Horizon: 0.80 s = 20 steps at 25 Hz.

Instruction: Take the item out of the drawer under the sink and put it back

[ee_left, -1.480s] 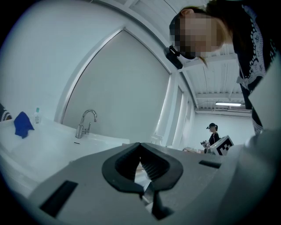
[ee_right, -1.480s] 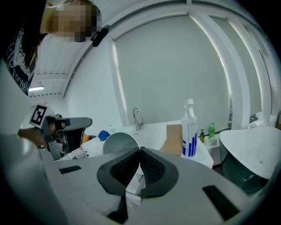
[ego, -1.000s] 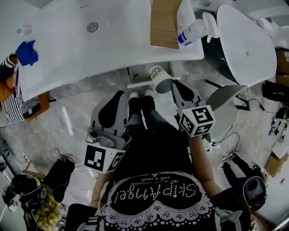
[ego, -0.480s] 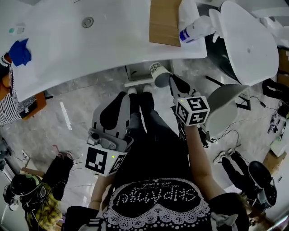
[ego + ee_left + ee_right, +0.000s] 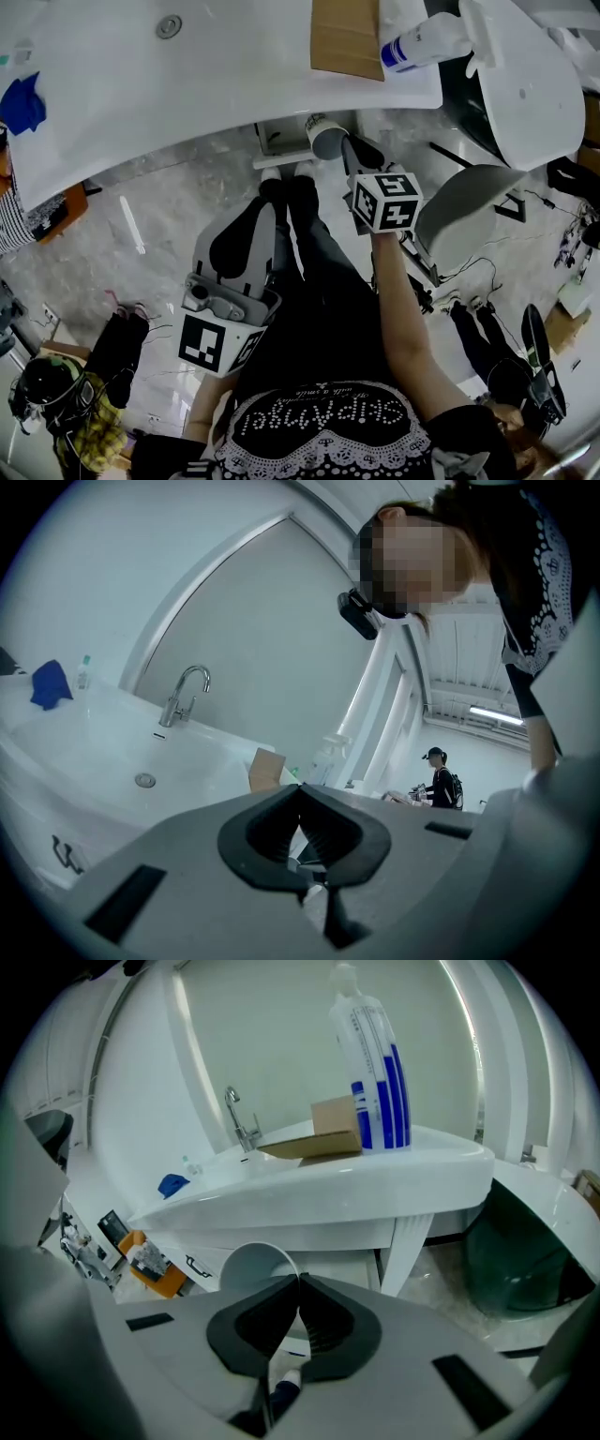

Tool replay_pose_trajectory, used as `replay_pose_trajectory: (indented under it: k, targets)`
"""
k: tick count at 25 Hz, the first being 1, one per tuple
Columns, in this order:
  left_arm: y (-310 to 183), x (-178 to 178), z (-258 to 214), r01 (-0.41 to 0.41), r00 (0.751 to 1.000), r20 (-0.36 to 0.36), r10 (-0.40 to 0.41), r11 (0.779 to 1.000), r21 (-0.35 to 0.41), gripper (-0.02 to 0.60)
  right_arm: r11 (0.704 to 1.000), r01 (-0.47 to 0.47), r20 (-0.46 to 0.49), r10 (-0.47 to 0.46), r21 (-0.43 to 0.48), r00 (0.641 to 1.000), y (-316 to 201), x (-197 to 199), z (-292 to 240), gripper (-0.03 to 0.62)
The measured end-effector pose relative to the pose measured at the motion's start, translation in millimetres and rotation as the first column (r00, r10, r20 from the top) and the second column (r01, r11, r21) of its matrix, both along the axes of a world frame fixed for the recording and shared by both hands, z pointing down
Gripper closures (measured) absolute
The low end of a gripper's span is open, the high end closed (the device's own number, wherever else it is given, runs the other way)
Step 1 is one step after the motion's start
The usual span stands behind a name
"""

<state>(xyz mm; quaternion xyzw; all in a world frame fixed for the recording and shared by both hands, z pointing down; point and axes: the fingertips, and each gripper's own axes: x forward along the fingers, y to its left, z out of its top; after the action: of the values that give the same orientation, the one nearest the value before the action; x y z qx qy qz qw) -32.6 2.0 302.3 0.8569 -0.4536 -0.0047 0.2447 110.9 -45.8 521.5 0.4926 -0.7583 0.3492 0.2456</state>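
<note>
You are pinching the paper cup [image 5: 251, 1277] by its rim in your right tongs [image 5: 298, 1283], clear of the drawer [image 5: 279, 141] under the sink's surface [image 5: 187, 84]; so the taking out is looking done, and the putting back is waiting; the cup is hanging near the drawer's front, looking empty inside; the drawer is showing too little to tell its contents; your left tongs [image 5: 300, 789] are staying out of it, pressed together on nothing.

Box [image 5: 347, 37] on counter [image 5: 216, 84] at 12; bottle [image 5: 422, 45] just R; cloth [image 5: 21, 101] at 10; cup [image 5: 325, 139] near counter's front edge.
</note>
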Motion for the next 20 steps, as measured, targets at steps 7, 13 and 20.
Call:
replay_pose_trajectory:
  k: [7,13,20]
  targets:
    - [0,-3,15,0.022,1.000,0.012,-0.022,1.000,-0.020,0.577,0.999,0.017,-0.007,-0.017,-0.027,1.000,-11,-7,31,0.569]
    - [-2,0,24,0.023,1.000,-0.004,-0.023,0.999,-0.036,0.577,0.995,0.020,-0.036,-0.024,-0.095,0.999,-14,-6,57,0.569]
    - [0,-3,30,0.031,0.999,-0.005,-0.031,0.999,-0.045,0.577,0.989,0.016,-0.056,-0.025,-0.150,0.998,-16,-7,78,0.569]
